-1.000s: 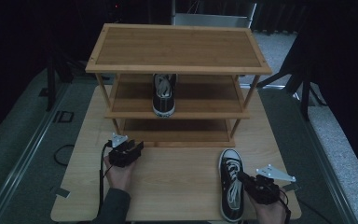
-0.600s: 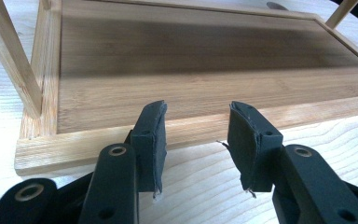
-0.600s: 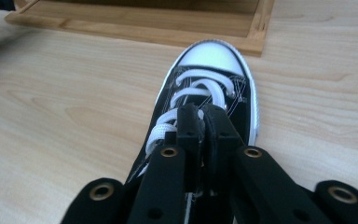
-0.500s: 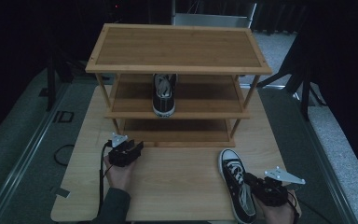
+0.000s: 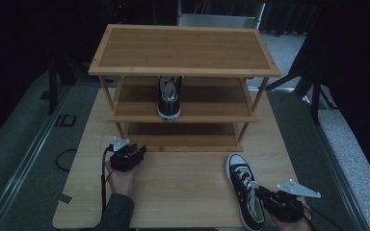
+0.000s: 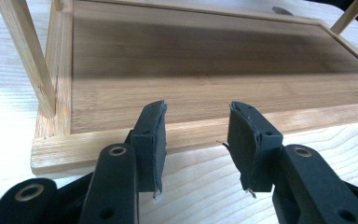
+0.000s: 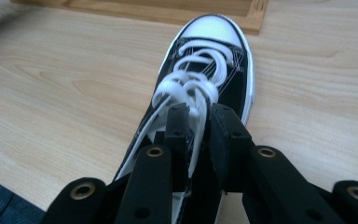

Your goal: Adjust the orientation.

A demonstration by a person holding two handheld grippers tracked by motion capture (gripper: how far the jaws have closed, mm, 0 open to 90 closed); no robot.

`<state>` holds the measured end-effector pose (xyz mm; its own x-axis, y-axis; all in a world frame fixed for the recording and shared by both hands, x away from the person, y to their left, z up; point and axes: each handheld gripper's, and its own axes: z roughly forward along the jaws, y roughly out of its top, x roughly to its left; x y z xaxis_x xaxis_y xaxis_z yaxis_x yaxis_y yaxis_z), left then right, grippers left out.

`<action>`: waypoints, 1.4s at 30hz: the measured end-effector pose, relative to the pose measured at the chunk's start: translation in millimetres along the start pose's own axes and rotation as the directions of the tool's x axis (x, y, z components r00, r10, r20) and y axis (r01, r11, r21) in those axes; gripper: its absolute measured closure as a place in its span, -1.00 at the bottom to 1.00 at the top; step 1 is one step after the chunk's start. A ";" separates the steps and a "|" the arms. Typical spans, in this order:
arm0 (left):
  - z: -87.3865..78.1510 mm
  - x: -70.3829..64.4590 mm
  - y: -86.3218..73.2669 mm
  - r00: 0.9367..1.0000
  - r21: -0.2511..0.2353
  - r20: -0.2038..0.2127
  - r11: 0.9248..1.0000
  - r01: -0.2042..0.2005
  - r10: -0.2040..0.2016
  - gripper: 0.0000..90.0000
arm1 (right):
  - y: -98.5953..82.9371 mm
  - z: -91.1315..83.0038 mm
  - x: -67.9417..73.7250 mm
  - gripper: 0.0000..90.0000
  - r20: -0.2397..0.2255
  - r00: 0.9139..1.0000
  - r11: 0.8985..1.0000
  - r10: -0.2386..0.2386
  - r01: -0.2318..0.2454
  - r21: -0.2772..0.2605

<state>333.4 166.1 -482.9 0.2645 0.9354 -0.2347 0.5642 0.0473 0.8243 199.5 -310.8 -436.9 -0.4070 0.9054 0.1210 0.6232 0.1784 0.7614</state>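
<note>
**A:** On the tabletop (image 5: 183, 192), left side — left gripper (image 5: 134, 155) sits low in front of the shelf rack (image 5: 183, 50), fingers (image 6: 151, 135) spread wide, nothing between them. Left gripper view looks straight at the rack's bottom shelf (image 6: 205, 74).

**B:** Middle?

**A:** Black sneaker (image 5: 169, 98) on the rack's middle shelf, toe cap facing the person, about centred.

**B:** Right side?

**A:** Second black sneaker (image 5: 243, 190) lies on the tabletop near the front right, toe pointing at the rack, just clear of its base. Right gripper (image 5: 265, 195) is on it — in the right gripper view the fingers (image 7: 177, 123) are closed narrow on the upper at the white laces (image 7: 193, 88).

**B:** Lifted?

**A:** Can't tell.
</note>
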 end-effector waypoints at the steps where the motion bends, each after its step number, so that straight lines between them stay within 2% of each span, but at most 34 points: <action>1: 0.1 0.1 0.0 1.000 0.000 0.000 1.000 0.000 0.000 0.27 | -1.4 2.1 -0.3 0.66 0.010 1.000 1.000 0.006 -0.006 0.017; 6: 0.6 -0.4 -0.1 1.000 0.003 0.002 1.000 0.001 -0.001 0.27 | -3.7 15.6 -5.3 0.71 0.015 0.999 0.997 0.034 -0.035 0.071; 12: 1.3 -1.2 -0.3 1.000 0.005 0.007 1.000 -0.003 0.003 0.27 | 0.5 22.9 -5.5 0.95 -0.013 0.999 0.997 0.033 -0.032 0.073; 17: 1.4 -0.6 -0.3 1.000 0.007 0.007 1.000 0.000 0.000 0.27 | 0.6 19.4 -9.9 0.97 -0.044 0.998 0.999 0.039 -0.038 0.026; 22: 2.1 -1.1 -0.5 1.000 0.007 0.007 1.000 -0.002 0.002 0.27 | -3.2 18.1 -12.3 0.97 -0.074 0.995 0.997 0.073 -0.074 -0.014; 28: 2.2 -0.7 -0.6 1.000 0.008 0.006 1.000 0.001 -0.001 0.27 | 1.5 15.9 -6.0 0.97 -0.109 0.992 0.996 0.066 -0.072 -0.048; 34: 2.4 -1.2 -0.7 1.000 0.008 0.007 1.000 0.001 -0.001 0.27 | 15.0 17.3 2.9 0.97 -0.174 0.983 0.993 0.063 -0.079 -0.088; 42: 1.7 -1.1 -0.7 1.000 0.006 0.007 1.000 -0.001 0.001 0.27 | 42.2 20.8 19.8 0.97 -0.255 0.966 0.990 0.040 -0.073 -0.123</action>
<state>334.1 164.5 -484.2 0.2704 0.9331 -0.2370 0.5684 0.0440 0.8216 231.6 -277.2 -415.7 -0.5388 0.7834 0.3098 0.5646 0.0628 0.8230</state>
